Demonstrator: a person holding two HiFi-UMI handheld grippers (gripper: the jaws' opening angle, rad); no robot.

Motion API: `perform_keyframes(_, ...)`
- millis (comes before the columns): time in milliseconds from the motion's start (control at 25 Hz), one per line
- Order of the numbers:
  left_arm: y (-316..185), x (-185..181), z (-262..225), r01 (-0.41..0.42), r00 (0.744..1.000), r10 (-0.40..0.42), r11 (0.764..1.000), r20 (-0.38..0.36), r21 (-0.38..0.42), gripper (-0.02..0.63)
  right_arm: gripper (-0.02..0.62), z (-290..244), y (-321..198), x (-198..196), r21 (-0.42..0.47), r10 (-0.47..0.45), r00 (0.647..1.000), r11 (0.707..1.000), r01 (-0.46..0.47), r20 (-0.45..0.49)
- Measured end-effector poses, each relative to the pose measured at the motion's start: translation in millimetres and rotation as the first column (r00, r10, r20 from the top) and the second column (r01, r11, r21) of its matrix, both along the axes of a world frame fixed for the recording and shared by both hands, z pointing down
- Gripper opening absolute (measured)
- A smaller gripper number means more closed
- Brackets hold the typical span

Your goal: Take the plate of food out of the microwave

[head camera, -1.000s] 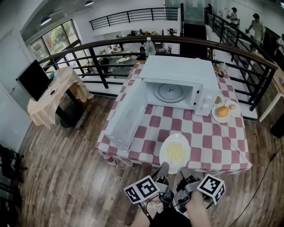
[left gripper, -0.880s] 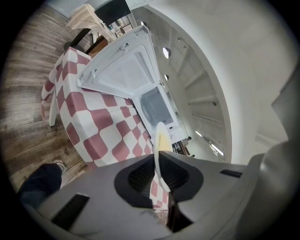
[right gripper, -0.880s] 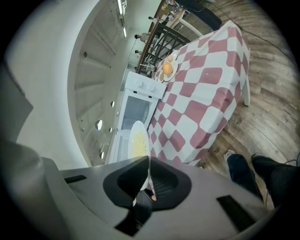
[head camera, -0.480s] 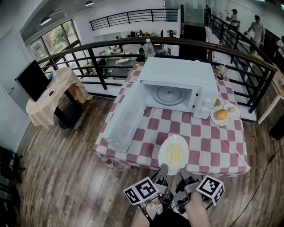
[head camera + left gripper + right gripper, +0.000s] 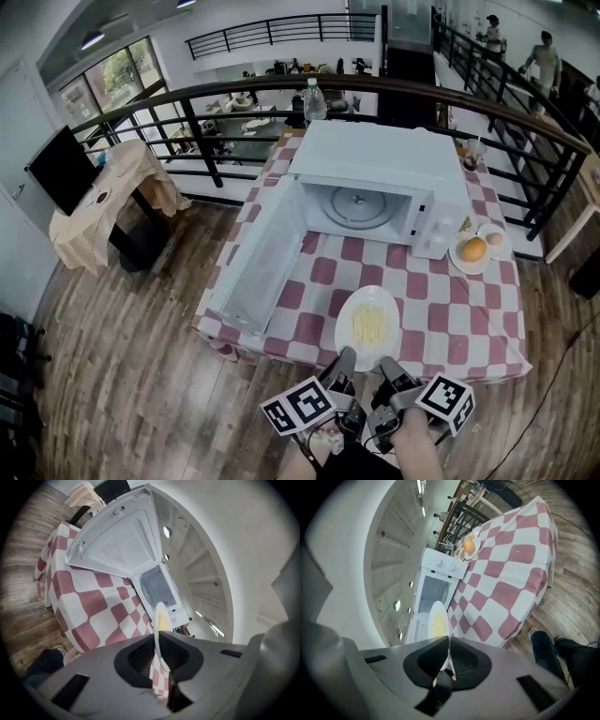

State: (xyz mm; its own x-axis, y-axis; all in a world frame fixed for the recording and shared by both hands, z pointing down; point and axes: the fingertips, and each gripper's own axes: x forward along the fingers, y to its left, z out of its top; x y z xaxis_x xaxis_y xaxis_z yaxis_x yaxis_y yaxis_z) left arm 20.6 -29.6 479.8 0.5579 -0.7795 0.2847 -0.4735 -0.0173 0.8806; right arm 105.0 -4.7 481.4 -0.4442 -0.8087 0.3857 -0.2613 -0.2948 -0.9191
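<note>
Holding the plate of food (image 5: 367, 326) between them, the left gripper (image 5: 344, 360) and right gripper (image 5: 389, 367) each pinch its near rim, jaws nearly together on the thin edge. The plate is out of the microwave (image 5: 375, 155), whose door (image 5: 258, 258) stands wide open and whose turntable is bare. It lies over the near edge of the checked table (image 5: 441, 309), though whether it rests on the cloth is unclear. The removal looks nearly finished. Next, the plate probably needs setting flat, fully on the cloth, before both grips let go evenly.
</note>
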Motion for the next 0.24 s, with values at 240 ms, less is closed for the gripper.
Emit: perform_keyframes(240, -26, -2, 6, 0.006, 1.0, -0.006, 1.0, -0.012, -0.014, 0.057, 0.015, 6, -22, -1, -0.047, -0.003, 1.0, 0.999, 0.002, -0.02)
